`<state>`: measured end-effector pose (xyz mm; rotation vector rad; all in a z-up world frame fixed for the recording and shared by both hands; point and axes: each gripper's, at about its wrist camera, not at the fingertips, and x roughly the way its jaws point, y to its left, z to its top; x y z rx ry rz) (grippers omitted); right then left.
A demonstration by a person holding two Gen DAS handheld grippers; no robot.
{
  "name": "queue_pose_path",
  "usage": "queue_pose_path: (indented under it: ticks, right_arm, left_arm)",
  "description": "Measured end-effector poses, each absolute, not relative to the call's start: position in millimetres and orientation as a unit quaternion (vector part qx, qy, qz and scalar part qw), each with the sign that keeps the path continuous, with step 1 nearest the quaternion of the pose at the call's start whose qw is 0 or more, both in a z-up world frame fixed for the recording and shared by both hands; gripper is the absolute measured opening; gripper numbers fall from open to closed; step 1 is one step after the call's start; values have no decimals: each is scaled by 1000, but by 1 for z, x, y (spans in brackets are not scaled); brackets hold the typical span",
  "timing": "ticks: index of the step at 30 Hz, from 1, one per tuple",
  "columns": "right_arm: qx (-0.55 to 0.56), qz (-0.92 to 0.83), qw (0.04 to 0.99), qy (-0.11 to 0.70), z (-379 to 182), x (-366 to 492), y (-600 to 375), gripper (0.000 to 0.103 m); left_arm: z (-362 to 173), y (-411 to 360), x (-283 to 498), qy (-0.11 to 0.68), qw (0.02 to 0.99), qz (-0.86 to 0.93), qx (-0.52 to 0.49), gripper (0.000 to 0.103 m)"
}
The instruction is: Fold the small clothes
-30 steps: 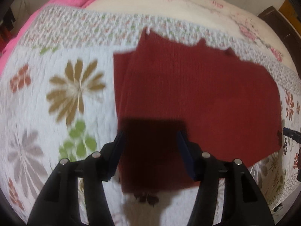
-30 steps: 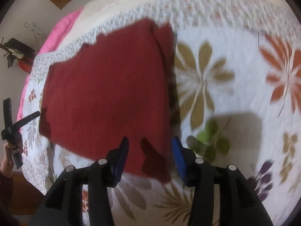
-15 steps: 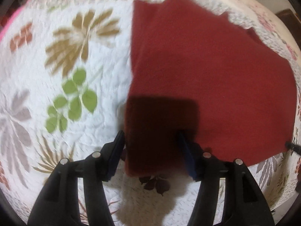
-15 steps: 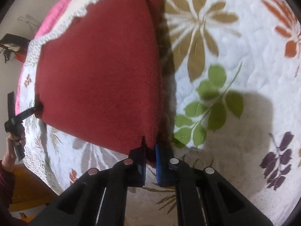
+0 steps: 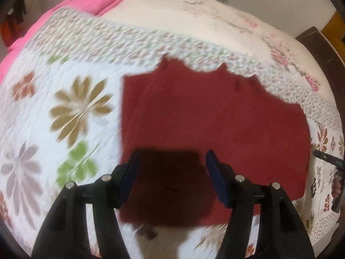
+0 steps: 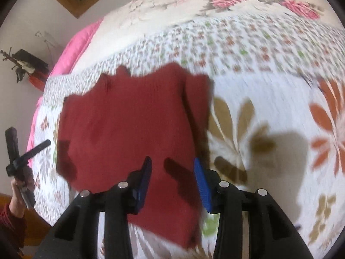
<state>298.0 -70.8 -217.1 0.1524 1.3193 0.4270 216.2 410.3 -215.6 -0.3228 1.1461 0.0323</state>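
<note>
Our left tool stands with its blue pads wide apart and nothing between them, hovering above the near edge of the dark red garment. Our right tool is likewise spread open and empty, poised over the garment's near right corner. The garment lies flat, folded into a rough rectangle, on the flowered white quilt covering the bed. Beyond the quilt we see a cream bedspread and a pink blanket.
</note>
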Motion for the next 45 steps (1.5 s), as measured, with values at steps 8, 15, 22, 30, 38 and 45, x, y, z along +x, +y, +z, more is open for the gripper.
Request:
queue_pose_path:
  ticks: [8,15,22,30,38,45]
  right_arm:
    - [25,152,755,638,-253,325,-49,20]
    - [8,131,751,647,-274,323,-43,21]
    - [68,156,761,626,-245,309,-58,54]
    - [96,162,744,641,-253,284,-87,59]
    - [102,160,730,656,-280,283,-84,58]
    - [147,190,707,665,-289,283,-84,19]
  left_arm:
    - [-275,384,252,591,800,15,-107,61]
    - [-298,392,252,596,795,13,-114,64]
    - [-277,395,249,595,797,7,-110,62]
    - [-253,384,238,570,816,-12,-93,66]
    - [-285,389,240,595,797,3,-106,66]
    - [-298,388,248,597,794,5,-112,67]
